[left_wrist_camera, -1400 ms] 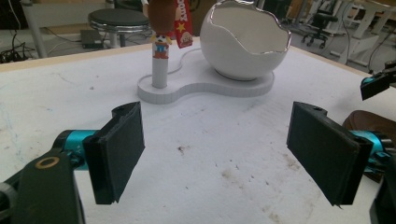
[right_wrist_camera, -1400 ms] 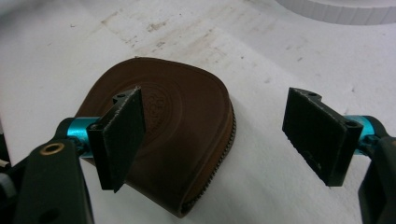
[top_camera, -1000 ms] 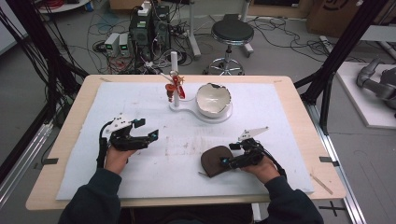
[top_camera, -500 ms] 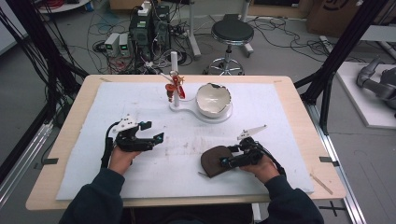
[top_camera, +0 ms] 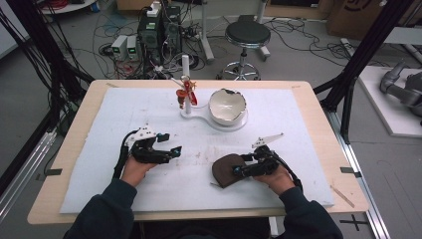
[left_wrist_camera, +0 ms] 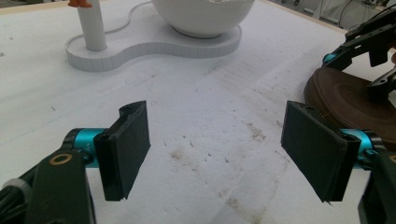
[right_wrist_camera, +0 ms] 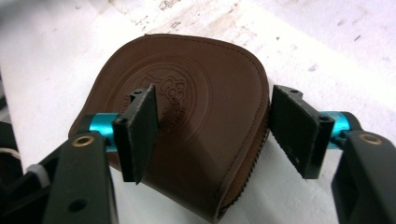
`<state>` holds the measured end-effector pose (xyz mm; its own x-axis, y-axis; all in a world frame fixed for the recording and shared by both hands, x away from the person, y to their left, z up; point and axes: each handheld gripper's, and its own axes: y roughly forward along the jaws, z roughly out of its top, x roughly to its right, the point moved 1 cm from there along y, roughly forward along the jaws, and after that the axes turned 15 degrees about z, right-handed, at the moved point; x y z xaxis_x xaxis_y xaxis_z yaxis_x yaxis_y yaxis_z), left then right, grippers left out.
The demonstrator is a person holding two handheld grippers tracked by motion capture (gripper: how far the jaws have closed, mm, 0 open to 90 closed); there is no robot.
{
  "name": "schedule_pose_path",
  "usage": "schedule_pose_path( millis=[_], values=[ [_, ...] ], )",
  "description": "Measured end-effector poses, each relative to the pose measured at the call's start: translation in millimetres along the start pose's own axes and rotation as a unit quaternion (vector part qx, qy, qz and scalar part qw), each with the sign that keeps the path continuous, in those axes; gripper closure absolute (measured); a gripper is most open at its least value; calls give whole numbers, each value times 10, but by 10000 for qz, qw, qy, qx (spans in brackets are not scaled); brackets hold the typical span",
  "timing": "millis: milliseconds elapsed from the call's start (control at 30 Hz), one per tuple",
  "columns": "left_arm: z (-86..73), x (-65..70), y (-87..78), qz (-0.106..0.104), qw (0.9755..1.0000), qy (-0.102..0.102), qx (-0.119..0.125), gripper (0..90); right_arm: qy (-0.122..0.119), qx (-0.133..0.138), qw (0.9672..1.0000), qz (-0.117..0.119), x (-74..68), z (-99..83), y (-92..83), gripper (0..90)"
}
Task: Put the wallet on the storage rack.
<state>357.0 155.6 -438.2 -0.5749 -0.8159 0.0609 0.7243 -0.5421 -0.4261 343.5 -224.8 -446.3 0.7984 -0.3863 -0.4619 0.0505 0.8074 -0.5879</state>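
— Since a second ago, what has shifted?
— Mostly the left gripper (top_camera: pixel 169 152): it has slid a little toward the middle of the white mat (top_camera: pixel 298 124), closer to the right gripper (top_camera: pixel 238 170). That one sits where it was, over the brown leather pouch (top_camera: pixel 225 170).

— And the jaws?
— Both pairs have just been closing a bit. On the left gripper (left_wrist_camera: pixel 217 154) they stand wide with nothing between them, just stained mat below. On the right gripper (right_wrist_camera: pixel 212 128) they also stand fairly wide. One jaw is over the pouch's embossed face (right_wrist_camera: pixel 187 93), the other is just off its stitched edge. I can't see either pad pressing on the leather.

— Where exactly is the pouch?
— Flat on the mat, on the near right part of the table (top_camera: pixel 89 104), right in front of the person's right hand (top_camera: pixel 276 177). From the left gripper view its rounded brown edge (left_wrist_camera: pixel 345 98) shows at the far right, with the other gripper's black tips on it.

— Anything else nearby?
— At the far side of the mat, a white base (top_camera: pixel 214 119) carries a white bowl (top_camera: pixel 227 105) and a short post with a small red-orange figure (top_camera: pixel 187 92). It lies well apart from both grippers.
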Motion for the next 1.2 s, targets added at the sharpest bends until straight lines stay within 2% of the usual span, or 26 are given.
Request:
schedule_pose_path(
  millis=[67, 167, 300, 433, 467, 600, 700, 767, 900, 1133, 1200],
  values=[
    [0, 5, 3, -20, 10000, 13, -9, 255, 224, 24, 9996, 163, 47, -5, 0, 335],
    [0, 40, 28, -80, 10000, 21, -28, 265, 160, -95, 9998, 110, 26, 25, -2, 354],
    [22, 134, 98, -294, 9995, -9, -60, 270, -286, -131, 9995, -102, -41, 38, 8, 390],
    [28, 286, 210, -496, 9983, 228, -211, 300, -654, -182, 9974, -238, -94, 55, 22, 392],
    [27, 313, 230, -551, 9979, 224, -252, 302, -709, -195, 9970, -262, -100, 57, 24, 393],
    [14, 425, 320, -847, 9950, 311, -436, 330, -978, -237, 9941, -398, -157, 65, 31, 396],
    [-8, 492, 375, -1053, 9921, 344, -581, 331, -1290, -264, 9900, -508, -196, 76, 43, 398],
    [-11, 523, 390, -1070, 9911, 447, -652, 333, -1515, -271, 9865, -564, -231, 82, 47, 400],
    [-9, 529, 396, -1368, 9884, 171, -641, 334, -1814, -290, 9806, -686, -284, 89, 53, 402],
    [-3, 639, 443, -1847, 9802, -5, -710, 333, -1937, -287, 9778, -747, -306, 93, 61, 405],
    [-9, 689, 480, -1945, 9775, 33, -811, 331, -1980, -285, 9769, -750, -310, 97, 66, 405]
  ],
)
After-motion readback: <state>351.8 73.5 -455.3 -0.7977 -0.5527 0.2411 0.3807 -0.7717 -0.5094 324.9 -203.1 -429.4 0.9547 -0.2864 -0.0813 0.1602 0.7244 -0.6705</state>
